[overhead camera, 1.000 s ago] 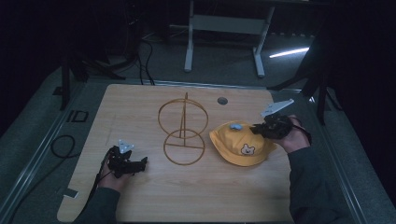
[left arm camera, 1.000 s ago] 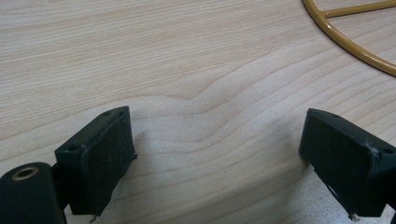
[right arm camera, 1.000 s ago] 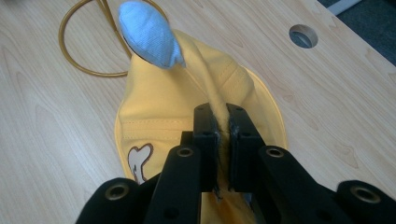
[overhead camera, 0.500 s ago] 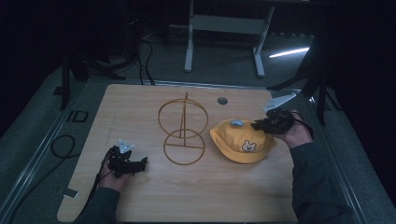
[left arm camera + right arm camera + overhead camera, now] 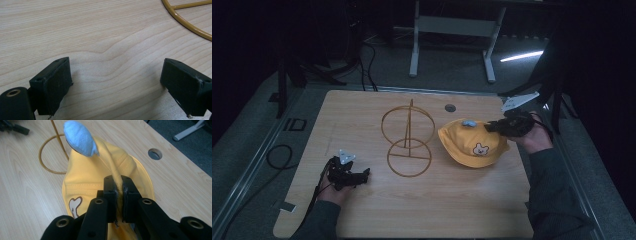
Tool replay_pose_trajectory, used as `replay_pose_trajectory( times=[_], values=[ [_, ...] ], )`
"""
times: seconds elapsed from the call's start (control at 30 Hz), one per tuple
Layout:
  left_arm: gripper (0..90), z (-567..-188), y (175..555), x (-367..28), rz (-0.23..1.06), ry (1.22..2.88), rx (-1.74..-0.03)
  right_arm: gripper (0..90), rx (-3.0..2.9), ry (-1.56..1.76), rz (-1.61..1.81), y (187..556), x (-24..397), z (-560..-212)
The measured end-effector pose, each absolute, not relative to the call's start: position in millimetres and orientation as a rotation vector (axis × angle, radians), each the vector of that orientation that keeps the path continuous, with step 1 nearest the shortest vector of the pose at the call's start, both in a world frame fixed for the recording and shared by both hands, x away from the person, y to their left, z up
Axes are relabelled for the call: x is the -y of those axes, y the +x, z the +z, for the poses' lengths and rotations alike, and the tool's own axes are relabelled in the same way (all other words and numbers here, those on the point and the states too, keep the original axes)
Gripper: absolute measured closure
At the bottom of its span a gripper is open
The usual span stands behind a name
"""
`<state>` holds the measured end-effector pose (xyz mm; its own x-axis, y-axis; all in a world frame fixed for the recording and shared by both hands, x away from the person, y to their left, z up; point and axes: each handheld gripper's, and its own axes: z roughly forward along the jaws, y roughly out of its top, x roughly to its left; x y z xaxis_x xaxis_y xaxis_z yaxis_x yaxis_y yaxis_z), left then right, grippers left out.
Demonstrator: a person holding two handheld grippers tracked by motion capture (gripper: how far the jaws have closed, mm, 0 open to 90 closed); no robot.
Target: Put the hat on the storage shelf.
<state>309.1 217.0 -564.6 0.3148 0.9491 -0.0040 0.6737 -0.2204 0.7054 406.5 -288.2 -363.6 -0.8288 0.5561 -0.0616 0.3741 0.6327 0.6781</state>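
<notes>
Right gripper (image 5: pixel 119 192) jaws pinch yellow hat (image 5: pixel 469 145) fabric, left gripper (image 5: pixel 117 82) jaws spread over worktop (image 5: pixel 362 115); lift slowly, clearing wire stand (image 5: pixel 408 142).

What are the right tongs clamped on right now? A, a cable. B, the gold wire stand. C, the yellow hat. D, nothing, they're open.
C: in the right gripper view the right tongs are shut on a pinched fold of the yellow hat, with fabric squeezed between the jaws.
</notes>
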Motion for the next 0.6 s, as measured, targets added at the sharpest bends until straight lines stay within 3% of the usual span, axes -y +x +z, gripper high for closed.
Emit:
replay_pose_trajectory(
  times=[0.6],
  values=[
    [10.2,-564.7,309.3,-216.8,0.585,1.978,-1.429,84.3,-2.527,0.767,1.095,411.5,301.6,-342.0]
  ],
)
